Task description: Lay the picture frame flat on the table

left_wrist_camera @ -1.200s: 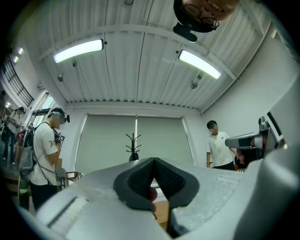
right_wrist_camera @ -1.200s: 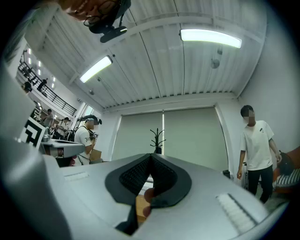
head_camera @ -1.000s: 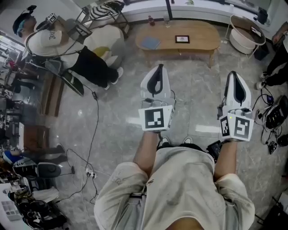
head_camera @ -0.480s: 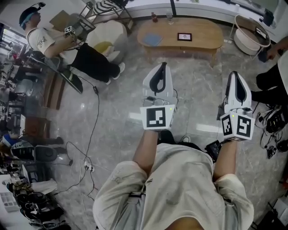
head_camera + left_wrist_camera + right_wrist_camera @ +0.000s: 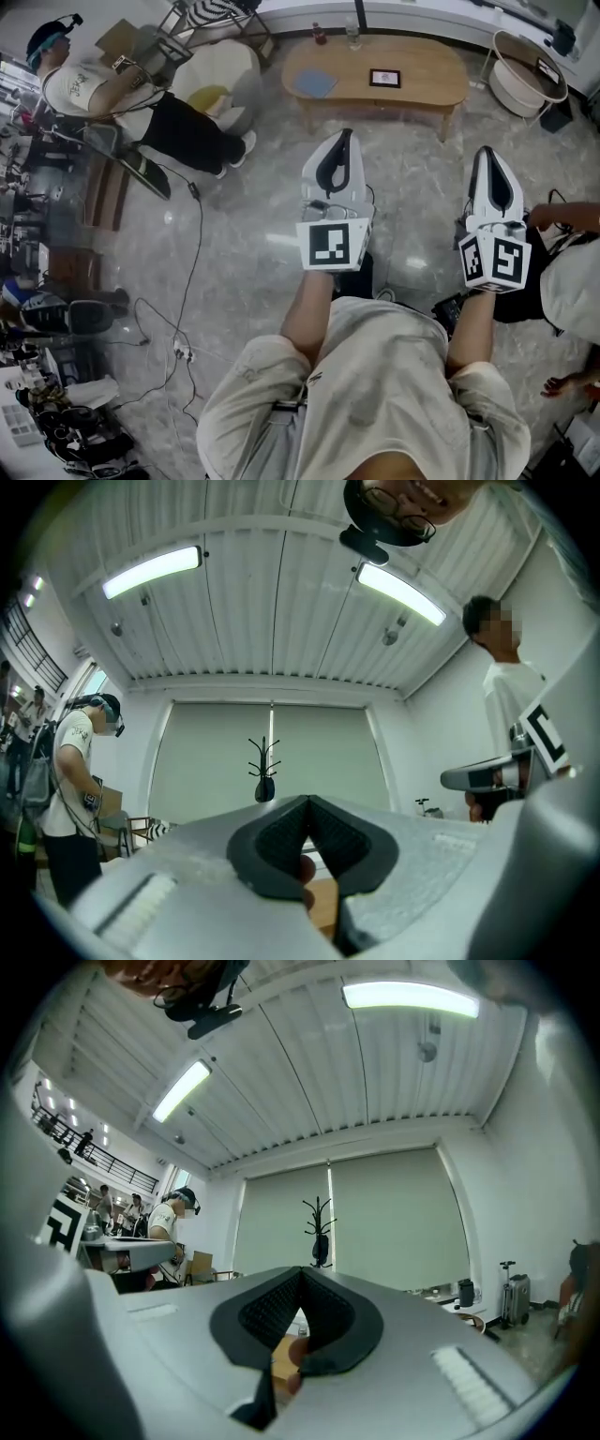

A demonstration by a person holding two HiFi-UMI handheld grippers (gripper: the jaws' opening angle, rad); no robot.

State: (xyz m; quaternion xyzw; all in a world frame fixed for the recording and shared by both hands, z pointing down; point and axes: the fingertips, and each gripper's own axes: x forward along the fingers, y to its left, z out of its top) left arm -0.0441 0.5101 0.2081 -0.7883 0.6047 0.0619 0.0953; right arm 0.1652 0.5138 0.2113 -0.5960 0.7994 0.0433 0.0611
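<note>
Here, left gripper closed, empty, right gripper closed, empty

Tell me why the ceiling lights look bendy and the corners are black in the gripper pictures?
Left gripper view: a wide-angle lens curves the ceiling light and leaves dark corners. Right gripper view: the same bending, and the light strip glares white. Head view: the shiny floor shows pale reflections, and the room bows outward at the edges.

You stand in a lab staged as a lounge: left of the low wooden surface, a headset-wearing person, loose floor cables, cluttered equipment.
</note>
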